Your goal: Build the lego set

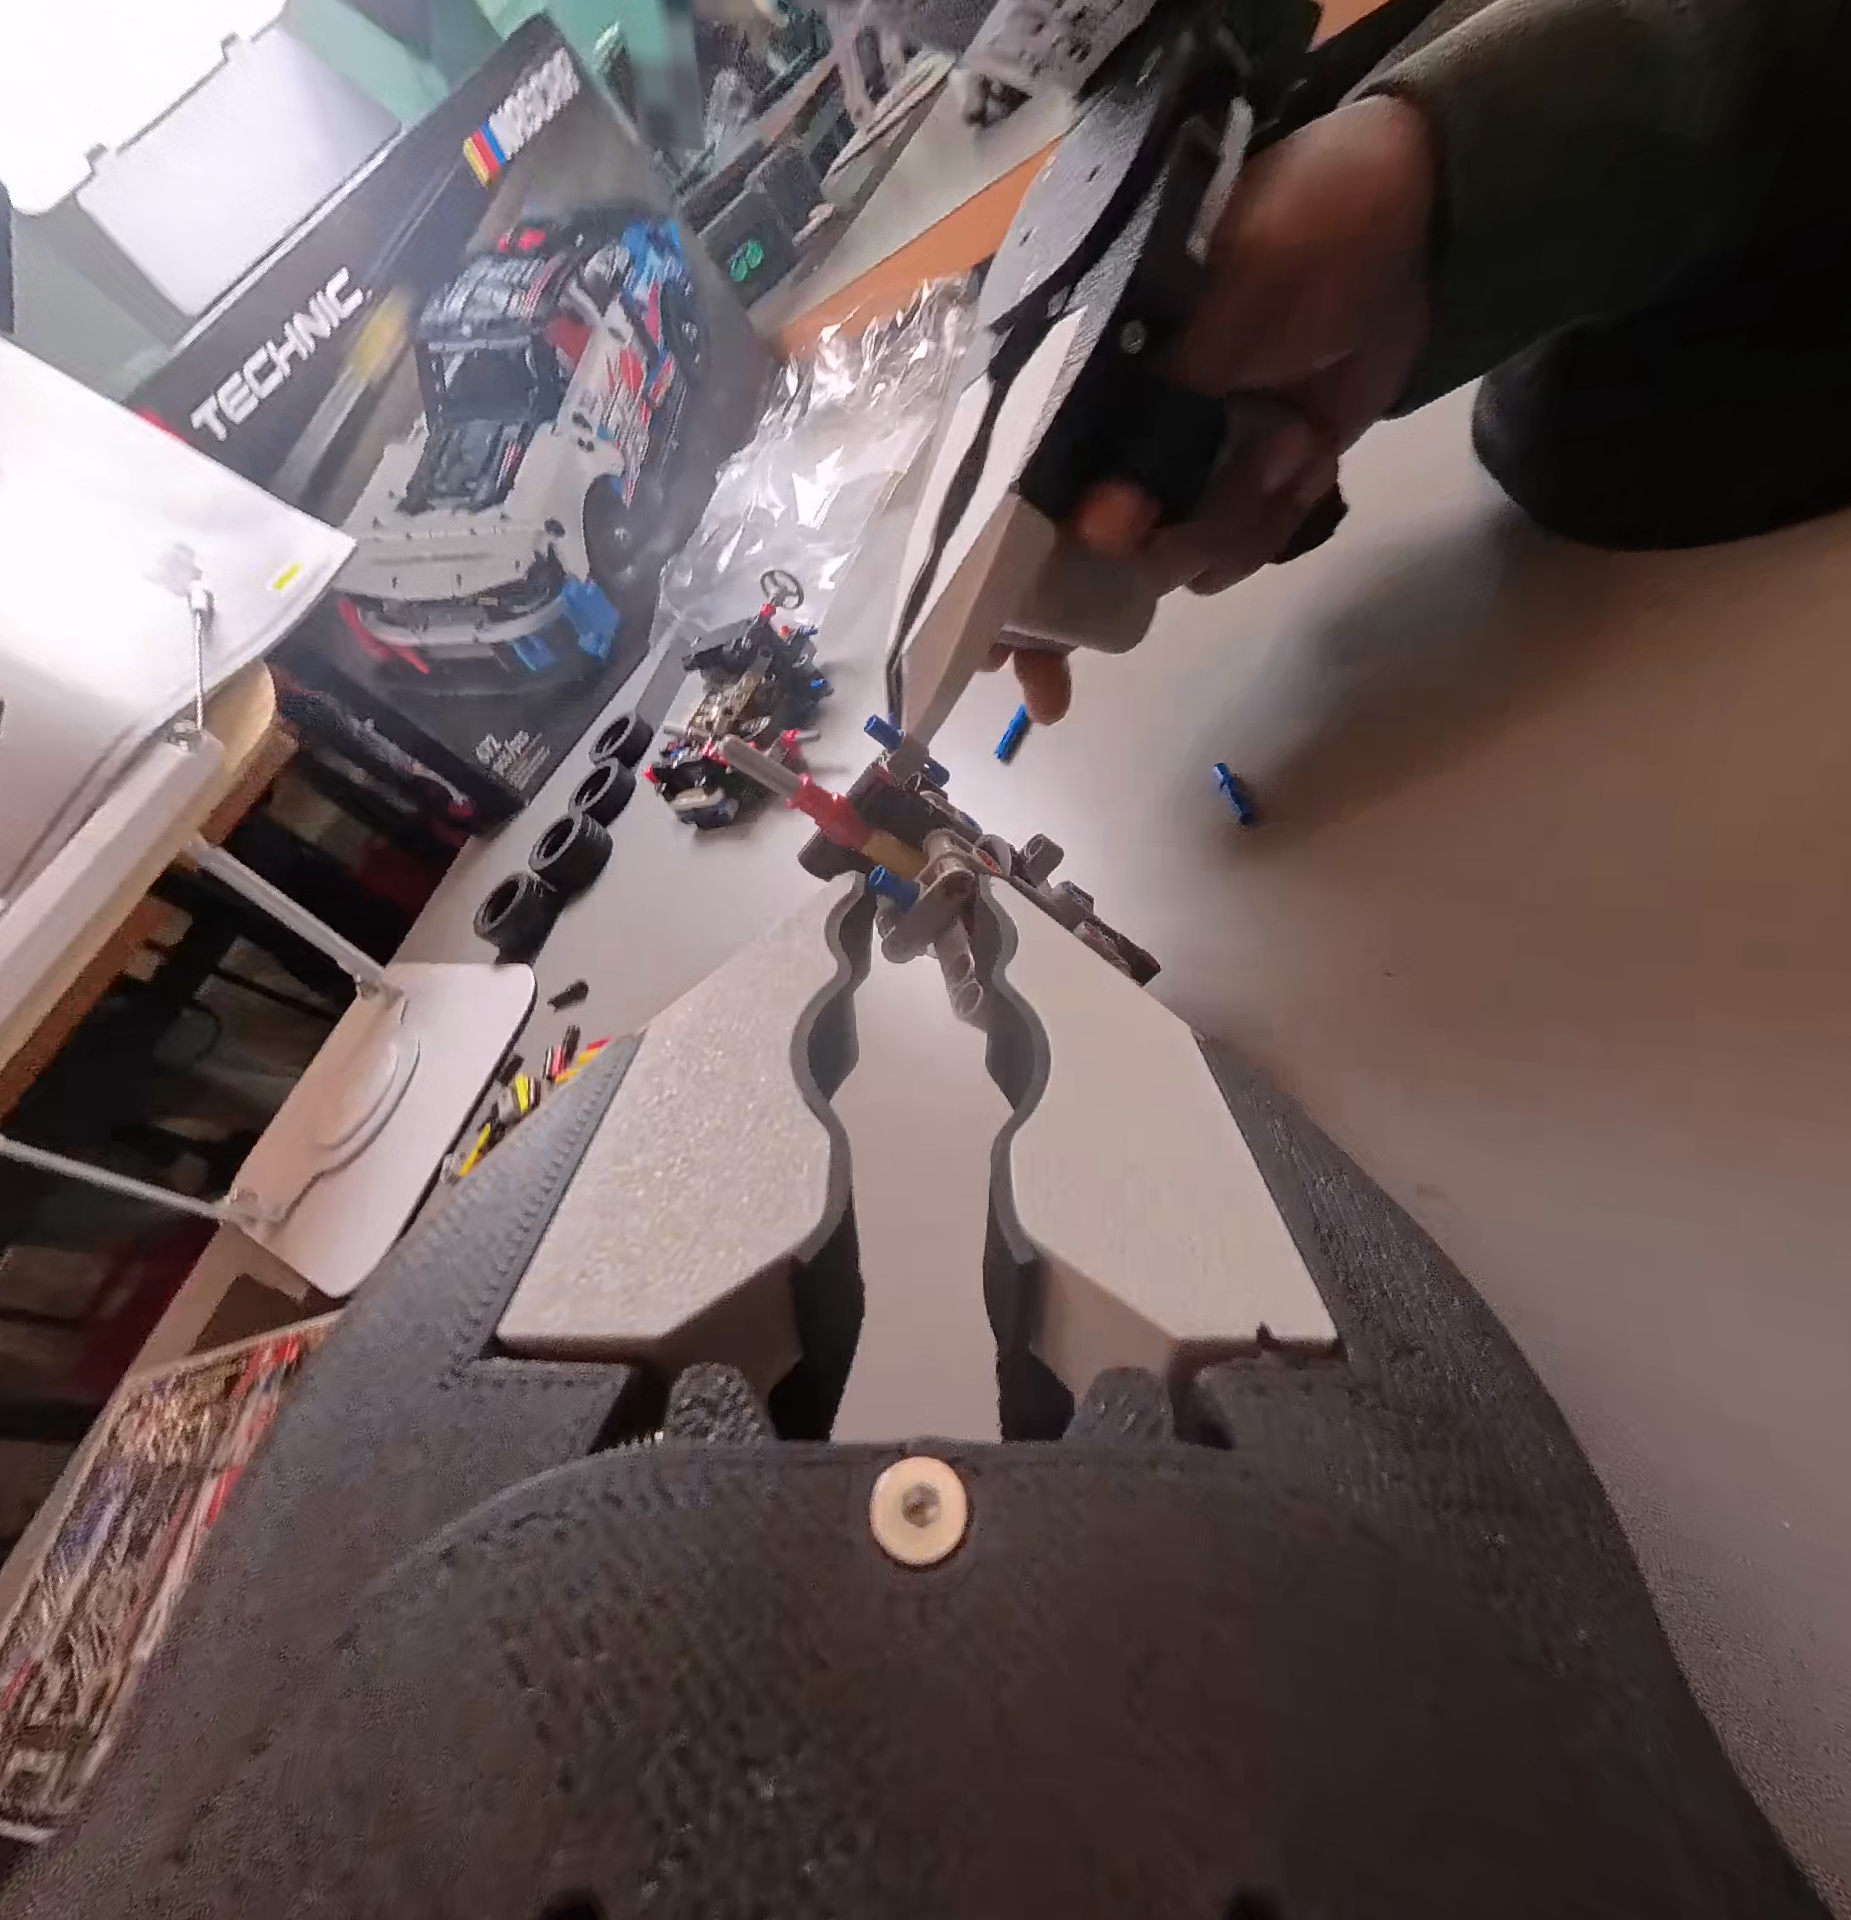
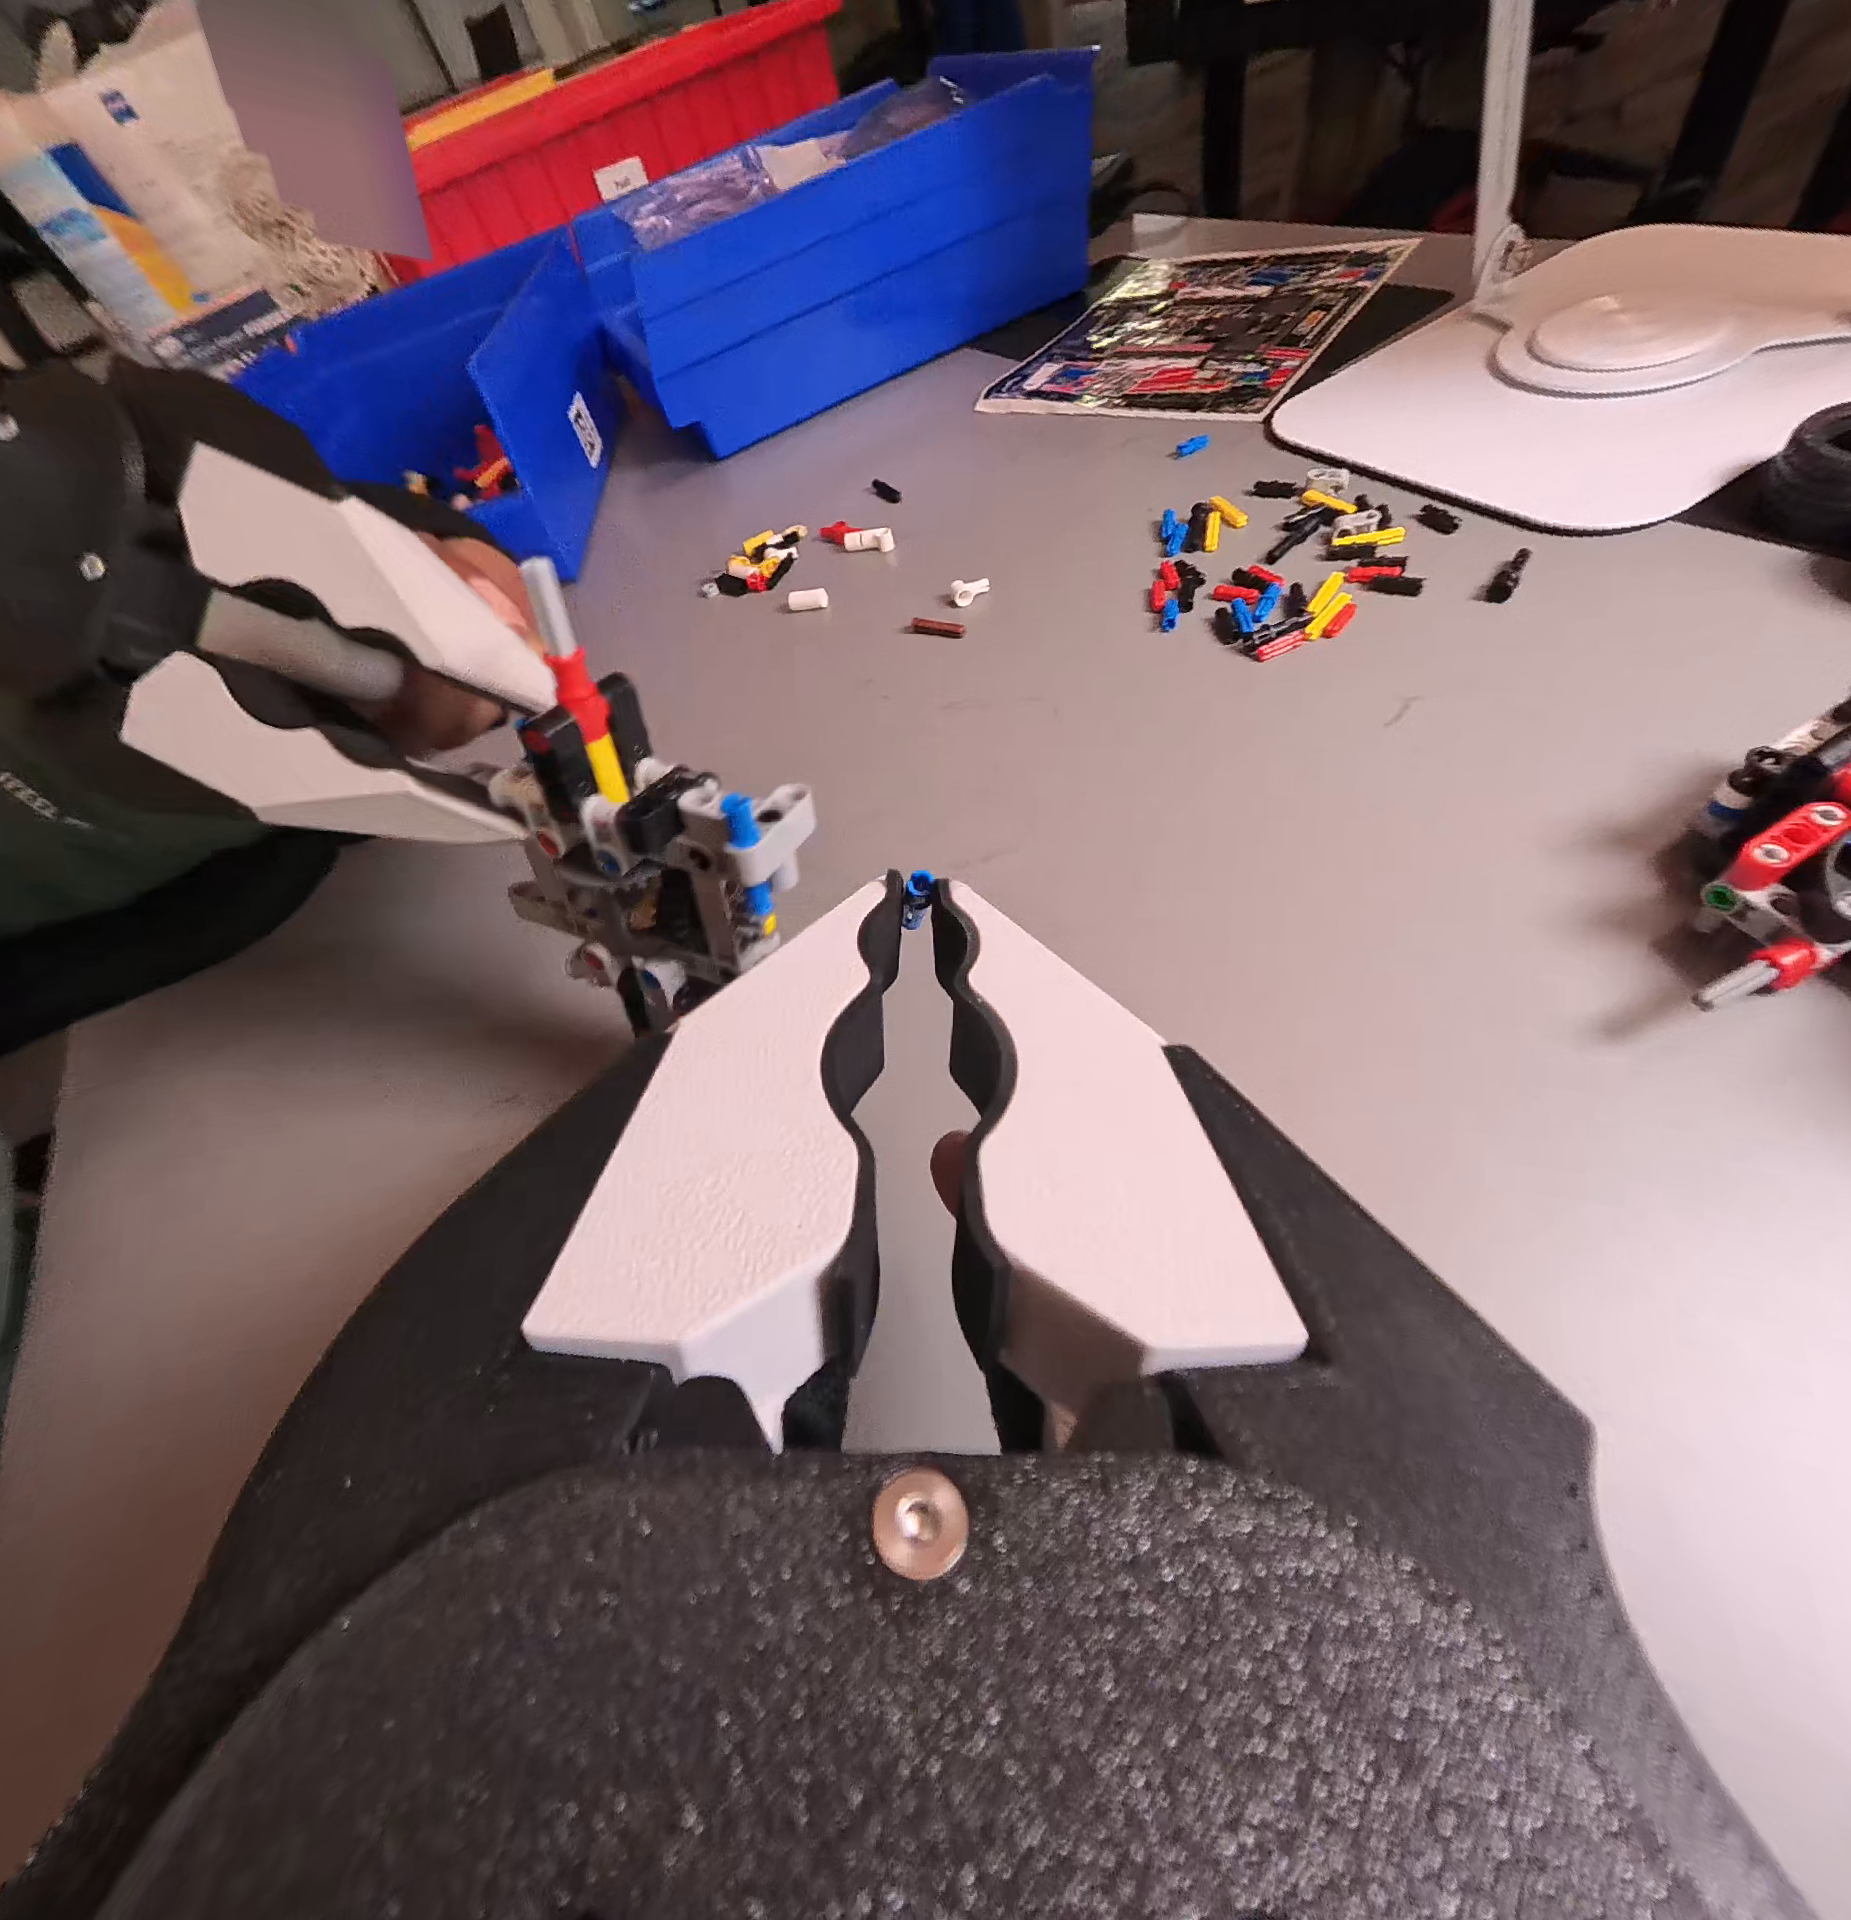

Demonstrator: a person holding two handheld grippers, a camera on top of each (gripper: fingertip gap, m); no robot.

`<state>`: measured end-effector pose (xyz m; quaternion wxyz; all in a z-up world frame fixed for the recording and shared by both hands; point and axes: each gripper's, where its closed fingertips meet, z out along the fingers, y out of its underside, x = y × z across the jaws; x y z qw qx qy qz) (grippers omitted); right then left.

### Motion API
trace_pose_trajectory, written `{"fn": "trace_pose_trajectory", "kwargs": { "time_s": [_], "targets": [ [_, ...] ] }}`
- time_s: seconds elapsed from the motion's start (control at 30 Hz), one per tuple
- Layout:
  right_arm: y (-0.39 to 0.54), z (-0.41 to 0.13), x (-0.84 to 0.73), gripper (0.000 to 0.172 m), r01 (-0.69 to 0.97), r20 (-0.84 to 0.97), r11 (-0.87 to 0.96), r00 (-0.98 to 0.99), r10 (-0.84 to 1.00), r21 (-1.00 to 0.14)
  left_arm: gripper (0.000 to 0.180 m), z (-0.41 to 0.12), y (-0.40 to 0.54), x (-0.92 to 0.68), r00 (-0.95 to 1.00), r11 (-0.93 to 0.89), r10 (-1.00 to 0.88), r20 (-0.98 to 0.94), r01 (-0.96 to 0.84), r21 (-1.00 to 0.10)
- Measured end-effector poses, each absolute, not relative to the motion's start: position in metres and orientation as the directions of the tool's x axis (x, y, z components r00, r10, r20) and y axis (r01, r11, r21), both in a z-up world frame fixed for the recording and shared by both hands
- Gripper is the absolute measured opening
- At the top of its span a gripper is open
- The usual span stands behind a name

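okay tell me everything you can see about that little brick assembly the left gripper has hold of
The brick assembly is a small plastic build of grey and black beams studded with blue pins. A grey, red and yellow axle stands out of its top. It hangs tilted above the grey table, clamped by the left gripper on a light grey beam.

left claw (image 1: 926, 914): clamped, tilted (hand behind) | right claw (image 2: 917, 899): tips pinched, level

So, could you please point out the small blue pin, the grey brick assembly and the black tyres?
small blue pin (image 2: 916, 900): right wrist view, its body.
grey brick assembly (image 2: 646, 862): right wrist view, grey frame.
black tyres (image 1: 568, 844): left wrist view, row's third tyre.
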<state>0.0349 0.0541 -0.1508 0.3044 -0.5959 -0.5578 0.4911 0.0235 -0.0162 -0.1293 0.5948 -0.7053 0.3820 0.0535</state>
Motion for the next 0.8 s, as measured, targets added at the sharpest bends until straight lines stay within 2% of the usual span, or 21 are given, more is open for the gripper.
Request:
{"fn": "trace_pose_trajectory", "kwargs": {
  "time_s": [0.2, 0.37, 0.6, 0.8],
  "targets": [
    [0.020, -0.150, 0.033, 0.004, 0.417, -0.499, -0.349, -0.339, 0.797, -0.840, 0.017, -0.129, -0.035, 0.055, 0.566, 0.206, -0.551, -0.614, -0.620, -0.757],
    [-0.007, -0.160, 0.043, 0.004, 0.520, -0.559, -0.301, -0.459, 0.690, -0.799, 0.018, -0.131, -0.041, 0.064, 0.533, 0.243, -0.566, -0.629, -0.621, -0.745],
    [-0.027, -0.149, 0.057, 0.004, 0.526, -0.573, -0.270, -0.582, 0.577, -0.806, 0.017, -0.138, -0.042, 0.069, 0.558, 0.194, -0.615, -0.557, -0.577, -0.793],
    [-0.027, -0.152, 0.057, 0.003, 0.544, -0.593, -0.280, -0.569, 0.570, -0.791, 0.016, -0.143, -0.038, 0.070, 0.646, 0.020, -0.699, -0.306, -0.410, -0.912]
  ]
}}
